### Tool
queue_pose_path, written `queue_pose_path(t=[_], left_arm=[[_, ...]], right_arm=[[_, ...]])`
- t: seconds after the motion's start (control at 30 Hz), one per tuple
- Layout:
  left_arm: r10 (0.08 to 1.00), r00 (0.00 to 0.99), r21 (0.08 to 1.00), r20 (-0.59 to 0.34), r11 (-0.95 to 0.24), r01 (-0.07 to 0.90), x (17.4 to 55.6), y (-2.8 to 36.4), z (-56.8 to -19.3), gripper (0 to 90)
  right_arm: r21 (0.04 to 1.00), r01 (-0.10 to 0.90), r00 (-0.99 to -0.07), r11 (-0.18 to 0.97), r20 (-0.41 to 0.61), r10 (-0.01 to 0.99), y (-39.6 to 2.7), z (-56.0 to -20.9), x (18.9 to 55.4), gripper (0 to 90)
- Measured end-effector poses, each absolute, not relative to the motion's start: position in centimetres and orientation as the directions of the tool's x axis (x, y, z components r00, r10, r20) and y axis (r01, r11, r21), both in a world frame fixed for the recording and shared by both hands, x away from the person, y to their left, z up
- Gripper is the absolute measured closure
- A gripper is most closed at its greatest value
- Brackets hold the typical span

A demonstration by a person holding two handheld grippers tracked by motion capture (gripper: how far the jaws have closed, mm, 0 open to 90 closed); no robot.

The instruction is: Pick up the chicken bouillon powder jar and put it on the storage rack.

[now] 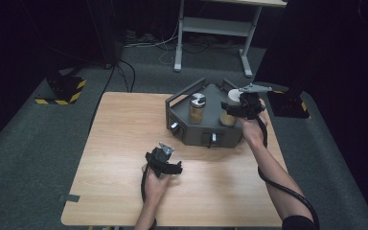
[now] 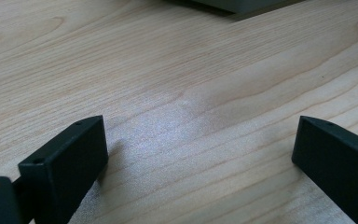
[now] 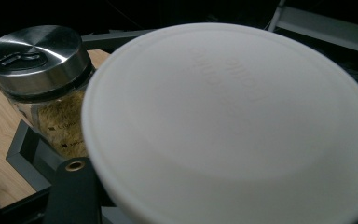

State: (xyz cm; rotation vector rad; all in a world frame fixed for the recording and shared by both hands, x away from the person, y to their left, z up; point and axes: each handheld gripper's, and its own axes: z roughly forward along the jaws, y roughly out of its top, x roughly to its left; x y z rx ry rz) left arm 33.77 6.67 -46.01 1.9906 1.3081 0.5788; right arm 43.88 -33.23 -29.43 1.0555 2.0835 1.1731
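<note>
Right claw (image 1: 237, 109) sits at the far right of the desk (image 1: 124, 143), over the grey tray (image 1: 206, 132), and it is clamped on the jar with the white lid (image 1: 231, 106). In the right gripper view this white lid (image 3: 233, 126) is very close to the camera, and one black jaw rises at its lower left edge. Some raised letters stand on the lid, upside down in that view, but they are too faint to read.

Left of that jar, inside the same tray, stands a second jar with a steel lid (image 1: 197, 109). It is upright and near the first jar; I cannot tell if the two touch. In the right gripper view the steel lid (image 3: 35, 53) shows a flat metal loop on top, and the glass below it holds something yellowish and grainy. A few small dark printed marks are on the glass, too small to read.

On the near front of the tray two small knobs (image 1: 175, 127) can be seen.

Left claw (image 1: 165, 163) is near the middle of the desk, close to the person, well apart from the tray. In the left gripper view its two jaws stand wide apart just above the bare wood (image 2: 191, 93), with nothing between them.
</note>
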Motion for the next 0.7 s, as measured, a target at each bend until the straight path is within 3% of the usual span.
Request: queue_pose_path(t=[0.7], left_arm=[[0.918,0.397,0.740,-0.001,-0.266,0.617,33.77,6.67,-46.01,3.5]], right_arm=[[0.863,0.382,-0.556,0.332,-0.073,0.828,-32.99,-29.81,44.28,34.8]])
